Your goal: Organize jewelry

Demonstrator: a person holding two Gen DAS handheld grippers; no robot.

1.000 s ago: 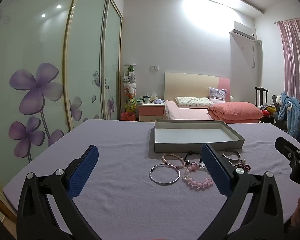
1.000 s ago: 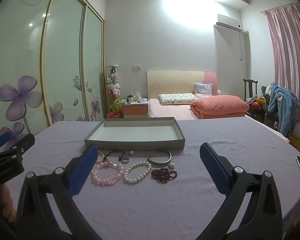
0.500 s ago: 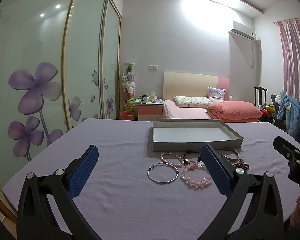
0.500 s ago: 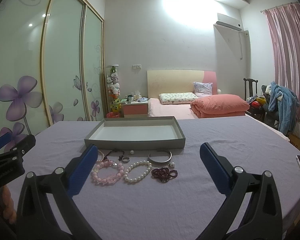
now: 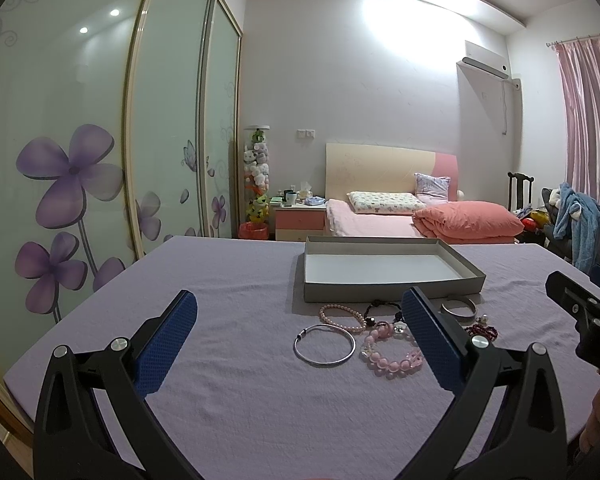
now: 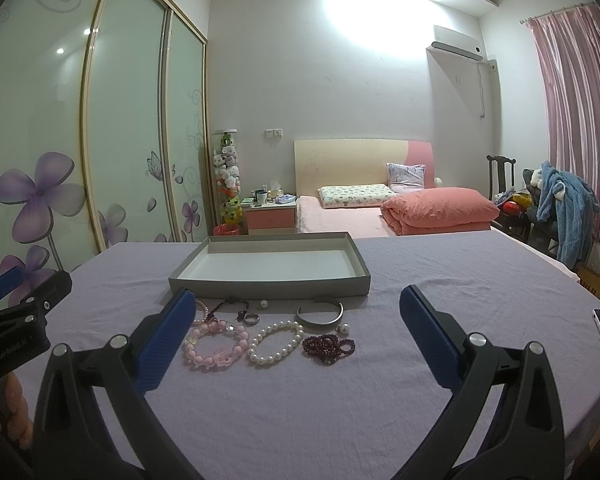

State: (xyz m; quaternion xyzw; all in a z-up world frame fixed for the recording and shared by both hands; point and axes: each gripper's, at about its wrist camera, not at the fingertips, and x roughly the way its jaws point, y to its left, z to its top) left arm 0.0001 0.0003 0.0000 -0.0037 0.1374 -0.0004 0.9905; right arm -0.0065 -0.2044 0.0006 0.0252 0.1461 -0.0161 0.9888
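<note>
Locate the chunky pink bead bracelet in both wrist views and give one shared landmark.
Left wrist: pink bead bracelet lies right of centre, beside the right finger, right of the thin silver bangle.
Right wrist: it lies left of centre, beside the left finger.
Shared landmark: the grey tray behind it.

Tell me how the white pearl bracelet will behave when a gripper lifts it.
The white pearl bracelet is a loop of separate round beads lying flat on the purple cloth, so it will probably droop from a one-side pinch. The glossy beads may slip between the pads. It looks light, so the open right gripper should lift it easily.
</note>
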